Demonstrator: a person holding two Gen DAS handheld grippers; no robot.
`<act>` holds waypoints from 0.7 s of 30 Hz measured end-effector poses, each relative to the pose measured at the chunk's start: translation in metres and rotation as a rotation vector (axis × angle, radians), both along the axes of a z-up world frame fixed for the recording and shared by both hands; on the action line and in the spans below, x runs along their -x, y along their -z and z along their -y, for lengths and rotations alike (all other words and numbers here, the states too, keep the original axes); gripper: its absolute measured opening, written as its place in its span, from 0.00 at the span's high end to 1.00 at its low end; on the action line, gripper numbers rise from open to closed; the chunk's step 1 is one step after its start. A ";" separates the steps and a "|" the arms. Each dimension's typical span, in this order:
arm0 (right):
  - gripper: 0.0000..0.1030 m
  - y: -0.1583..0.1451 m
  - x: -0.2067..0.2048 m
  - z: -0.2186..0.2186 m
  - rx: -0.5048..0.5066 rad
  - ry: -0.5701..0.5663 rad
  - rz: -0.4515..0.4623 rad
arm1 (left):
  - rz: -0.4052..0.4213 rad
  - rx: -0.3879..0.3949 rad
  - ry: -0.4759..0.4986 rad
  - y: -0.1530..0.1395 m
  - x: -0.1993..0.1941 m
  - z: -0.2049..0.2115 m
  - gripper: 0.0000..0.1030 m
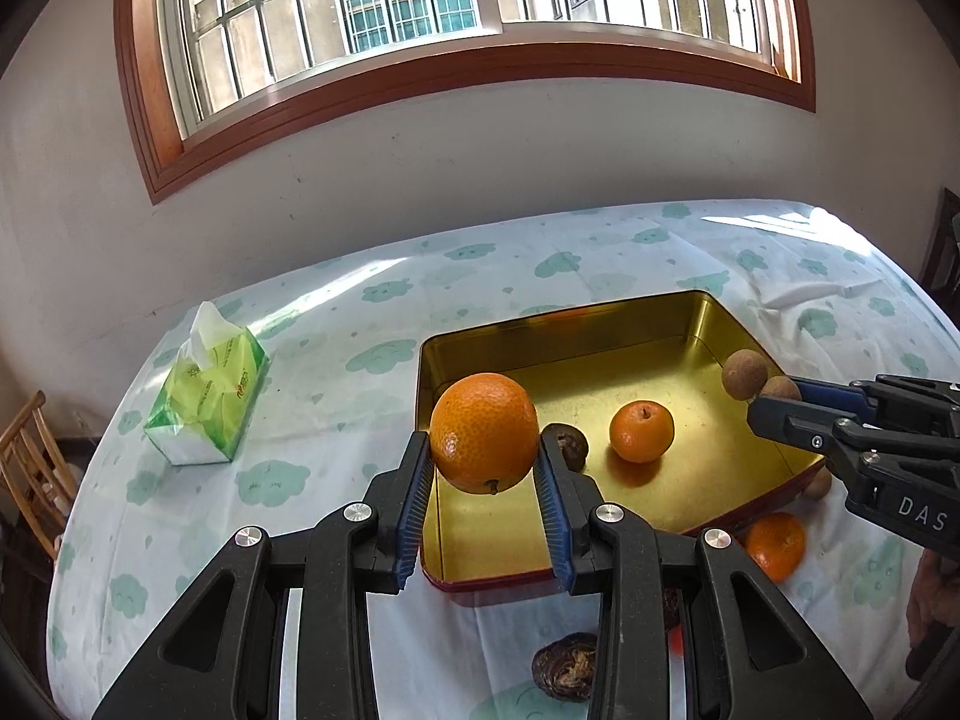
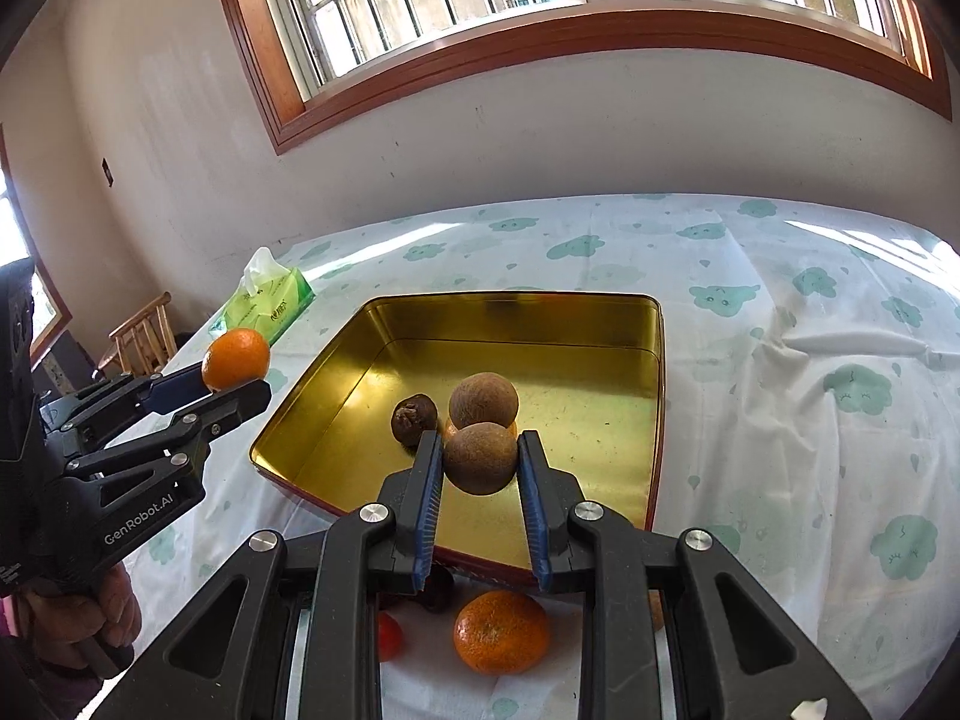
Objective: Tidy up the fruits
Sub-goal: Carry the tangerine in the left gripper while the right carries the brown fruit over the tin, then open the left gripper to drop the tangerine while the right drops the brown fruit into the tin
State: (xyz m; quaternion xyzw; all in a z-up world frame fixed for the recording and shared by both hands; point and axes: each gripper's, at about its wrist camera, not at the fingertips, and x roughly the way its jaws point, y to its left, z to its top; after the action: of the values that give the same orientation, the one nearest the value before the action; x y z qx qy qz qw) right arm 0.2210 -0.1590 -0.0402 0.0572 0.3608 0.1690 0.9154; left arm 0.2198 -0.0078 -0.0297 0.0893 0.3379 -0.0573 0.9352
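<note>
Hovering over the gold tin, both grippers carry fruit for dropping in — left gripper clamped on a mandarin, right gripper clamped on a brown longan pair — joining the small mandarin and dark fruit already inside.
</note>
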 end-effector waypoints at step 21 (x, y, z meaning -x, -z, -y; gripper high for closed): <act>0.77 0.019 -0.035 -0.003 0.013 0.000 -0.038 | -0.058 -0.034 0.016 0.029 -0.051 0.000 0.66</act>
State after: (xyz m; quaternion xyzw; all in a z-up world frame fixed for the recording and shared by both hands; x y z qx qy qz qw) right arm 0.2564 -0.1556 -0.0588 0.0546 0.3793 0.1655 0.9087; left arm 0.2704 -0.0077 -0.0590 0.1061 0.3651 -0.0614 0.9229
